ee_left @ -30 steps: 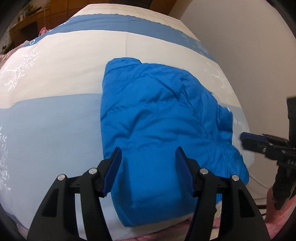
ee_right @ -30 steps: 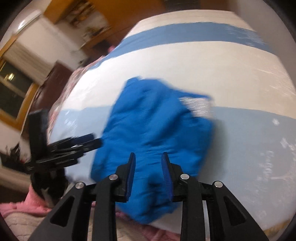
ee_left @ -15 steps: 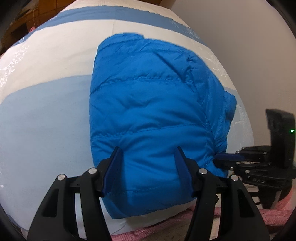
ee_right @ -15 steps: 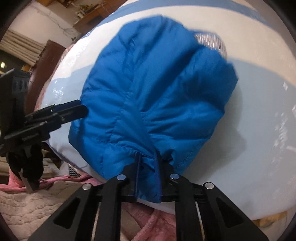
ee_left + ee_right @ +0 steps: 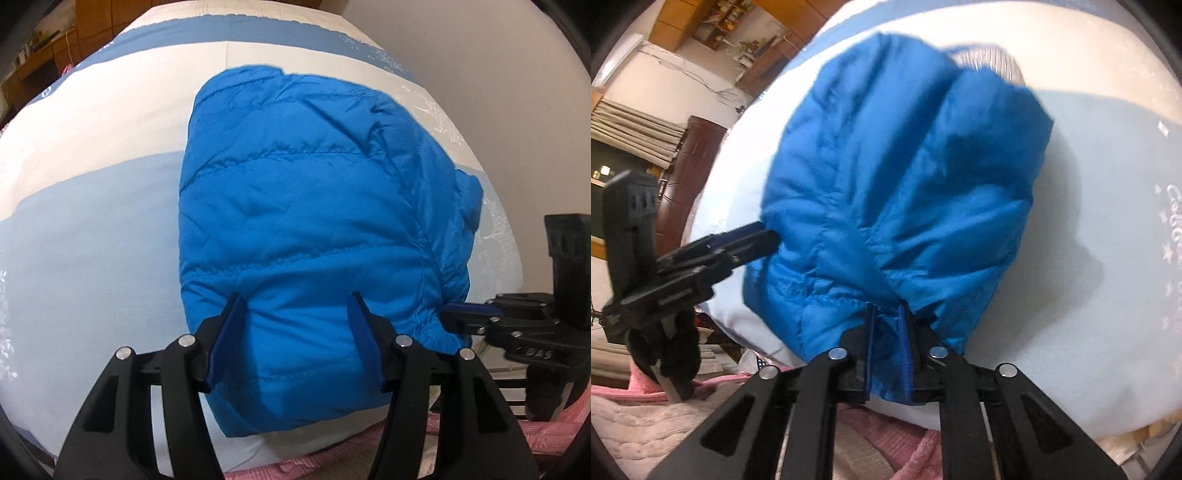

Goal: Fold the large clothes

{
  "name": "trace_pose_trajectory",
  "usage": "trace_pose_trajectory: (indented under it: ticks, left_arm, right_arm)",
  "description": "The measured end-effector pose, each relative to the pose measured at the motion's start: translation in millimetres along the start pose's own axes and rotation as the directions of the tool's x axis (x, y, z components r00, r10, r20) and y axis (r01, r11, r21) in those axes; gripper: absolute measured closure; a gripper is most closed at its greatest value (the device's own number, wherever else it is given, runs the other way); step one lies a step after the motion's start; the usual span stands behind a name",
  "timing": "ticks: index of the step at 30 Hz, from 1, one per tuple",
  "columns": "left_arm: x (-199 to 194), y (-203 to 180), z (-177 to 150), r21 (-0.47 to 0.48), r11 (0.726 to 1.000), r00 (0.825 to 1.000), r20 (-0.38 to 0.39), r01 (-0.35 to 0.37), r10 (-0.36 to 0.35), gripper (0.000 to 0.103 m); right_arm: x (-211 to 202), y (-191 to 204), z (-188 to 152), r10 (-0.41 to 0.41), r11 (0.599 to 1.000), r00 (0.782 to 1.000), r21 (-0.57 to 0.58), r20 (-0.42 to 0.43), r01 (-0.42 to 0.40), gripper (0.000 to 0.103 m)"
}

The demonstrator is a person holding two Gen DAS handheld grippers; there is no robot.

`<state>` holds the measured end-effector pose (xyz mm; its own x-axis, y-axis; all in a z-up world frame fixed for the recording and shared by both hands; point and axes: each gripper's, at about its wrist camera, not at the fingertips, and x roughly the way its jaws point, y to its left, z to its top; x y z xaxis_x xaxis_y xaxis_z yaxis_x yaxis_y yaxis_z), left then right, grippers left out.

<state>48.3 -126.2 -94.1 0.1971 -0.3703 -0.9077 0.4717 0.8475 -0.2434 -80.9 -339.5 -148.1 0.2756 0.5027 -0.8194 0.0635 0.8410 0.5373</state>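
Note:
A blue quilted jacket (image 5: 314, 221) lies folded into a bundle on a bed with a blue-and-white striped sheet (image 5: 92, 240). My left gripper (image 5: 295, 306) points steeply down at its near hem. The jaws stand apart on either side of smooth, unpinched fabric. My right gripper (image 5: 886, 310) is shut on a gathered fold at the jacket's (image 5: 886, 184) near corner. Seen from the left wrist, the right gripper (image 5: 448, 314) bites the jacket's right lower corner. Seen from the right wrist, the left gripper (image 5: 768, 236) touches the jacket's left edge. A grey striped lining (image 5: 990, 62) peeks out at the far end.
The bed's near edge runs just below both grippers, with a pink blanket (image 5: 554, 435) under it. A plain wall (image 5: 480, 74) borders the bed on the right. A dark wooden cabinet (image 5: 690, 177) and shelves stand beyond the bed's left side. Bare sheet (image 5: 1089, 221) stretches right of the jacket.
My right gripper came down onto the jacket's near corner and closed on the fabric. The left gripper stayed over the near hem with its jaws apart.

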Motion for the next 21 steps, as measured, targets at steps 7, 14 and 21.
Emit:
trace_pose_trajectory:
  ticks: [7, 14, 21]
  left_arm:
    - [-24, -8, 6, 0.025, 1.000, 0.999, 0.040, 0.012, -0.013, 0.047]
    - [-18, -20, 20, 0.034, 0.999, 0.999, 0.039, 0.010, -0.012, 0.047]
    - [5, -10, 20, 0.025, 1.000, 1.000, -0.004, 0.010, -0.010, 0.045]
  right_arm:
    - [-38, 18, 11, -0.002, 0.999, 0.996, -0.048, 0.086, 0.007, 0.081]
    - [-38, 8, 39, -0.084, 0.996, 0.987, -0.028, 0.140, 0.089, 0.081]
    - [-4, -17, 42, -0.099, 0.995, 0.992, 0.032, 0.075, 0.096, 0.083]
